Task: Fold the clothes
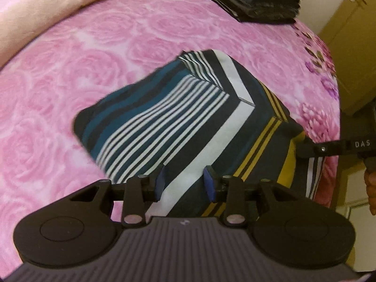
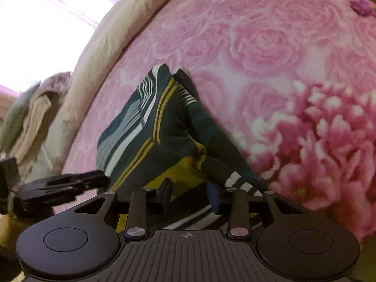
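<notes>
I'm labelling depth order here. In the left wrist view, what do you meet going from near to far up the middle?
left gripper → striped folded garment → bare pink rose bedspread → dark stack of folded clothes at the far edge.

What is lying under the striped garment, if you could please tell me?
The striped garment lies on a pink rose-print bedspread, which shows all around it. Whatever sits directly beneath its folded layers is covered.

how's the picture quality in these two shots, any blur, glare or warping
Left wrist view: fisheye bends the pink bedspread; the striped garment is slightly motion-smeared at its left edge. Right wrist view: window light blows out the upper left corner, and the left gripper is blurred.
</notes>
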A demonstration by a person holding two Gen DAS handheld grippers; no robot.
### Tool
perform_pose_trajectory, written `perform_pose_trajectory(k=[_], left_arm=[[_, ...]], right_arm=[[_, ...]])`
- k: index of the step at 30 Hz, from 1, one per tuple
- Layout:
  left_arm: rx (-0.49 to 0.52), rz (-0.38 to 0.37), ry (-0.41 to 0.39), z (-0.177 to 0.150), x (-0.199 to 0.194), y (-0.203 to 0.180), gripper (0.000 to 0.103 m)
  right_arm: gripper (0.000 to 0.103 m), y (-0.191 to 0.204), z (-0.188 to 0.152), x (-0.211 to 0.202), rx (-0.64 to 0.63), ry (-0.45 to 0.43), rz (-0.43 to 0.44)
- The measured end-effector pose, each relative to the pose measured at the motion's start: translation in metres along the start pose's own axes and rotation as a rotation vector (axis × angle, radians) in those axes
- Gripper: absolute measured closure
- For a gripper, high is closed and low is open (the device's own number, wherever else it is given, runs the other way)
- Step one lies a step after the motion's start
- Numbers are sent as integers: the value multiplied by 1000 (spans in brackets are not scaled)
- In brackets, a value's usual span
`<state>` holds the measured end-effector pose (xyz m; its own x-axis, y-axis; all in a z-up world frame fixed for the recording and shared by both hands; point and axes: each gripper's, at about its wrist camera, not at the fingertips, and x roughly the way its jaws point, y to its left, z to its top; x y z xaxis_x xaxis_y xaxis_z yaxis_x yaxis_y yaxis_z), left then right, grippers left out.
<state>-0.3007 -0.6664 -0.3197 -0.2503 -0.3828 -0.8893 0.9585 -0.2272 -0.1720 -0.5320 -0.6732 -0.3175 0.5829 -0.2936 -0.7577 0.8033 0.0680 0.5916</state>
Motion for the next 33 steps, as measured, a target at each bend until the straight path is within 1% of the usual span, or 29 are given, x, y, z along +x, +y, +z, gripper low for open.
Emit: perform_pose_trajectory(k=[2,3,4,5,6,8,10,12,14,16,19,24,28,30,33], left_arm=[[-31,30,-7,-11,-12,2,72],[-47,45,-11,-16,-18,3,72],[-63,60,-15,-22,-23,4,72],[-78,65,-21,-29,-29,5,72],[-93,67,-28,-37,-34,7,72],[-114,73,-41,-54,-43,9,72],[-108,89,-41,-71,-49,7,72],[-101,105,-40,-88,-54,5,72],[-79,126,-22,-102,-55,-1,71],[-61,141,-3,-115,-55,-6,71],[-49,157,21,-129,-50,-11,71],[-107,157,13,-141,-54,-18,71],[-138,187,6,-142,-54,-30,71],[-169,196,-9,-141,-52,-36,71],[-236,193,-51,-142,-48,-45,67]], right_arm=[[66,12,-3,-8,-65,6,-35],[59,20,-7,-13,-100,-2,-43],[49,27,-12,-17,-135,-9,-51],[30,35,-16,-22,-169,-17,-59],[27,43,-21,-26,-203,-24,-67],[27,54,-38,-31,-229,-12,-48],[27,66,-54,-35,-255,0,-28],[27,78,-76,-36,-307,14,-37],[27,88,-95,-33,-358,39,-48],[27,95,-108,-29,-383,69,-47],[27,105,-122,-24,-440,105,-53],[27,115,-127,-22,-534,156,-49],[27,109,-122,-24,-570,175,-16],[27,99,-120,-24,-583,186,2],[27,70,-114,-29,-564,183,40]])
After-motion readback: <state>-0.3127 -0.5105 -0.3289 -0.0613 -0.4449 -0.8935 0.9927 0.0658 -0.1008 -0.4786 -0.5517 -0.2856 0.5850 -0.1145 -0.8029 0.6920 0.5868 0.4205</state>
